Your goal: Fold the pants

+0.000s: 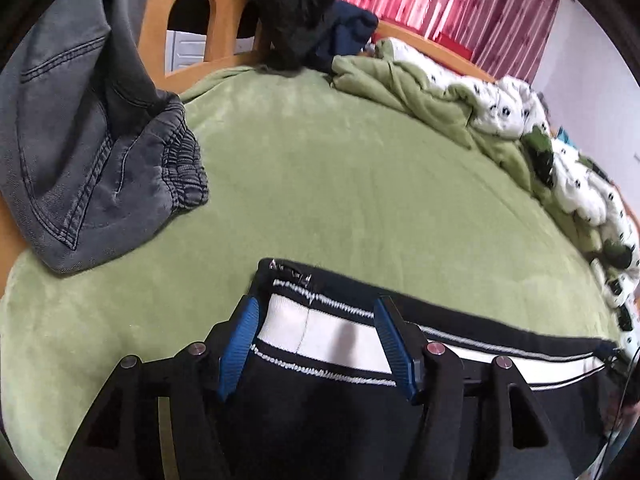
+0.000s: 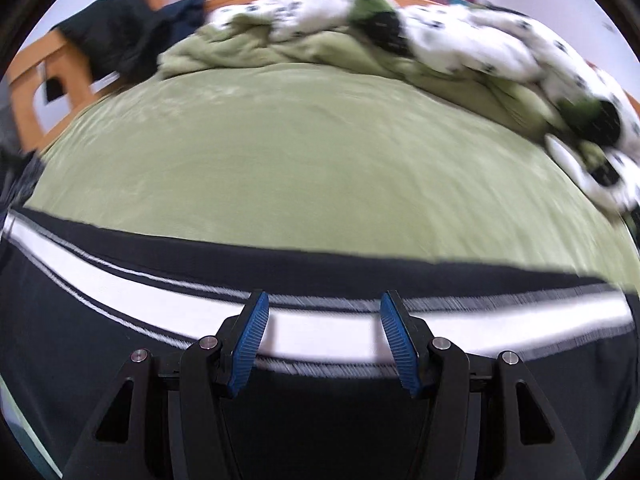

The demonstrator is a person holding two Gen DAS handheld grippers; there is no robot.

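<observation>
Black pants (image 1: 320,408) with a white side stripe edged in thin white lines lie on the green bedspread (image 1: 340,184). My left gripper (image 1: 316,312) is open over one end of the pants, its blue pads on either side of the white stripe. My right gripper (image 2: 324,308) is open over the same stripe (image 2: 320,332) farther along the pants (image 2: 320,420). Neither gripper is closed on the fabric. The right wrist view is blurred by motion.
Grey jeans (image 1: 80,152) lie at the left of the bed. Dark clothes (image 1: 304,12) hang on the wooden bed frame (image 1: 168,8). A crumpled green and white patterned blanket (image 1: 500,112) runs along the far side, also in the right wrist view (image 2: 440,40). Pink curtains (image 1: 460,0) hang behind.
</observation>
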